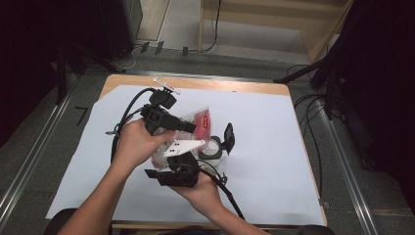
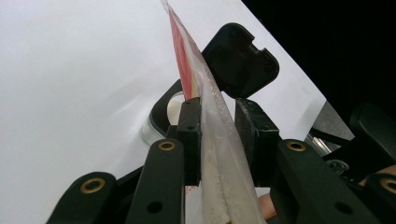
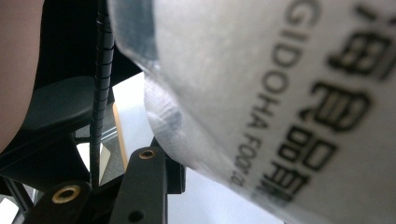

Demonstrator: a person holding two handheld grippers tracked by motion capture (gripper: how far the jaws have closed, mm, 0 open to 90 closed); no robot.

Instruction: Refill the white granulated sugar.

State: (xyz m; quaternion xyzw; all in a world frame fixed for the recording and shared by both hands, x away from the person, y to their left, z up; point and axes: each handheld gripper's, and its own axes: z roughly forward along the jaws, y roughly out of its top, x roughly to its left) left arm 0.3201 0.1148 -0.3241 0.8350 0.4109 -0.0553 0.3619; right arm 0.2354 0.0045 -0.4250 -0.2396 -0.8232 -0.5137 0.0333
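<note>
The clear plastic pouch (image 1: 198, 125), red-printed at its top, is held up off the table just above the small round container (image 1: 214, 148), which I'll take as the marker for everything else. Seen along the left gripper (image 2: 219, 135), the pouch (image 2: 212, 121) runs edge-on straight up through the gap between the two black fingers (image 2: 189, 135); one finger presses flat against its side and the other sits close on the opposite side, so the fingers look clenched on the pouch. Beyond them lies the container (image 2: 161, 116) with its black flip lid (image 2: 240, 58) standing open behind it.

From above, the left gripper (image 1: 188, 127) comes at the pouch from the container's far left, and the right gripper (image 1: 169, 169) sits just left of the container on its near side, against the lower end of the pouch. In the right gripper view the pouch (image 3: 280, 93), with black lettering, lies hard over one finger (image 3: 144, 186); I cannot tell whether those fingers are closed on it.

The container rests on the white sheet (image 1: 274, 147) covering the table (image 1: 220, 84)
</note>
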